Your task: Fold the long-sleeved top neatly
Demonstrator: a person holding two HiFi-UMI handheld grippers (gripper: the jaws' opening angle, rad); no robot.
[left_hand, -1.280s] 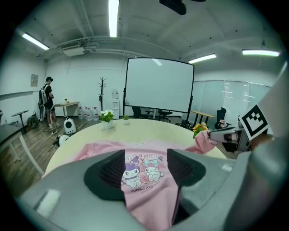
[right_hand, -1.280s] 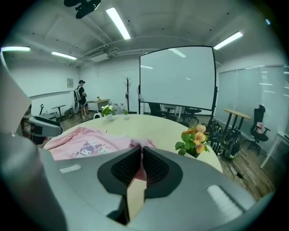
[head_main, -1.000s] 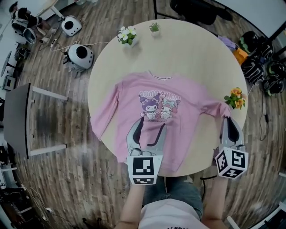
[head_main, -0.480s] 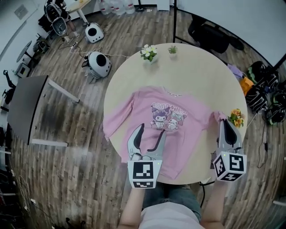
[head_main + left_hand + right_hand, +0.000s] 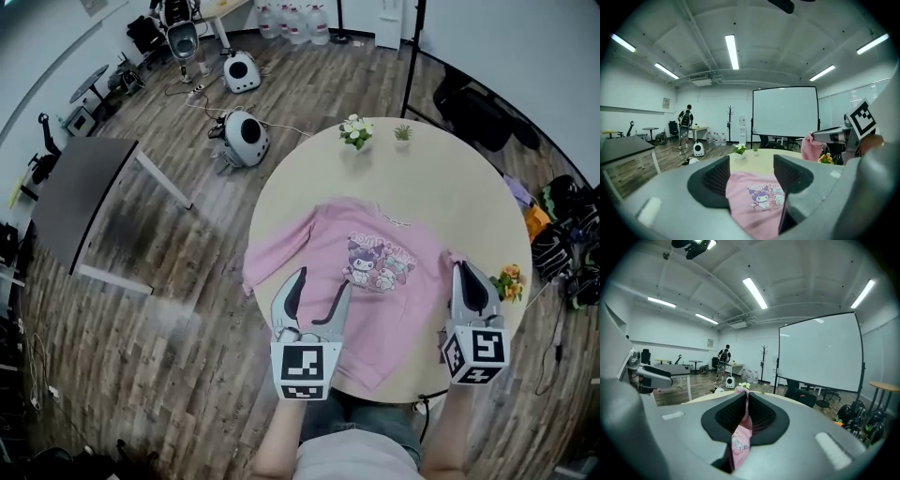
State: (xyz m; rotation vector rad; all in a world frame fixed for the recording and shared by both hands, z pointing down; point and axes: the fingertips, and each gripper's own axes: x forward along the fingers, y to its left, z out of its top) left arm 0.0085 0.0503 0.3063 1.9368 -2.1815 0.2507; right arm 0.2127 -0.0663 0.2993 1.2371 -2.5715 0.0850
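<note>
— While the pink top (image 5: 375, 281) lay face up on the round table (image 5: 309, 178), print showing and collar to the far side, what did each tool have?

— The right gripper (image 5: 461, 272) was pressed together on the right sleeve (image 5: 448, 255) at its wrist end, near the table's edge beside the orange flowers (image 5: 511, 279); its own view showed a thin pink fold pinched between the pads (image 5: 761, 417). The left gripper (image 5: 322, 281) hung over the lower body of the top, jaws spread, gripping nothing

— So the step in hand was folding that sleeve in?

— That was my reading. To do it well, I'd have carried that end low across the chest, so the sleeve creased at the shoulder seam rather than partway along, then laid it flat over the print without dragging the body

— And the free tool?

— Best used as a weight: set down on the body near the right shoulder to pin the cloth as the sleeve came over. The left sleeve (image 5: 267, 267) reached the table's left edge, so a hard tug could have slid the whole top off that way

— Anything in the way?

— The white flowers (image 5: 355, 131) and the small green plant (image 5: 403, 132) stood well apart at the far edge, so no
</note>
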